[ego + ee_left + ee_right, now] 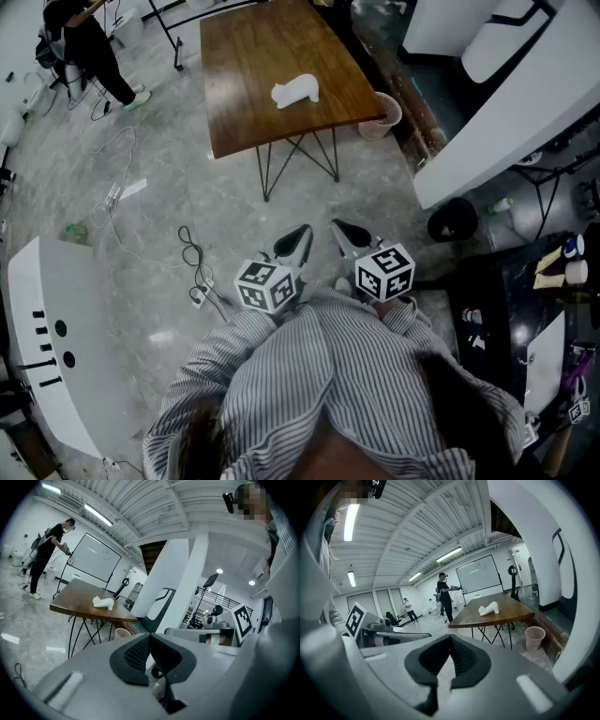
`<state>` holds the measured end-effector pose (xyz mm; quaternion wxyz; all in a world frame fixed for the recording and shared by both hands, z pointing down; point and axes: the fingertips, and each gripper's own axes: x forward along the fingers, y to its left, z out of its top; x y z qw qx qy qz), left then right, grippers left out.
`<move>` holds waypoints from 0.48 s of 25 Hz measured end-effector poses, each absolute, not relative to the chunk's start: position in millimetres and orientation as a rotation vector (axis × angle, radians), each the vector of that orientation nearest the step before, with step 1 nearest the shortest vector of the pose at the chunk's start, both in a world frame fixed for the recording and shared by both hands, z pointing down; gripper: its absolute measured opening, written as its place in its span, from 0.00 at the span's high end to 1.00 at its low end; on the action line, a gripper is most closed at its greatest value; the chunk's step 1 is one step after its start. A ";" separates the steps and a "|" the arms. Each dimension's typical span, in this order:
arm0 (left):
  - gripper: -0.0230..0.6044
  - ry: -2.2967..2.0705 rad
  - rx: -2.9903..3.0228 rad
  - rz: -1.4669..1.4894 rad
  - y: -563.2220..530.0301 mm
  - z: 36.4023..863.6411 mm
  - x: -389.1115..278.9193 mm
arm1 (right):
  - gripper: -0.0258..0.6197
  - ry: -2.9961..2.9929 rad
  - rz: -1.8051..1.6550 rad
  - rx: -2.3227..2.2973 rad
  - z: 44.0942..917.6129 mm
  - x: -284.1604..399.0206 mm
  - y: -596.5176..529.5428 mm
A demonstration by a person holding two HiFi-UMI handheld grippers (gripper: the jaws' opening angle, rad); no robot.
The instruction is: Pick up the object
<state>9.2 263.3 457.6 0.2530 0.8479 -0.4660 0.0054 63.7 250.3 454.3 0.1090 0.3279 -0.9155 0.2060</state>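
A small white object [296,91] lies on a brown wooden table [253,103] far ahead of me. It shows as a white object [103,603] in the left gripper view and a white object [489,608] in the right gripper view. My left gripper [298,238] and right gripper [343,232] hang side by side close to my body, well short of the table. Both are shut with nothing between their pads, as the left gripper [150,641] and right gripper [451,645] show in their own views.
A pale wastebasket [384,114] stands by the table's right end. Cables [194,262] trail over the marble floor. A person [89,47] stands at the far left. White machine housings [511,103] flank the right, and another white unit [56,337] sits at the left.
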 end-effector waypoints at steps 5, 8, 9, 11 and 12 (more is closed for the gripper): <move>0.96 -1.265 2.317 0.008 250.7 455.7 10.6 | 0.96 -2.704 0.584 0.956 452.5 64.2 238.8; 0.96 -1.264 2.311 0.019 247.6 457.0 9.8 | 0.96 -2.699 0.582 0.951 452.3 64.1 234.6; 0.96 -1.258 2.310 0.023 247.7 457.8 10.8 | 0.96 -2.699 0.582 0.948 451.9 63.8 234.1; 0.96 -1.243 2.307 0.031 248.2 460.9 13.5 | 0.96 -2.698 0.578 0.941 451.9 63.0 233.1; 0.96 -1.238 2.304 0.034 248.1 462.7 14.6 | 0.96 -2.696 0.577 0.937 452.6 62.7 232.4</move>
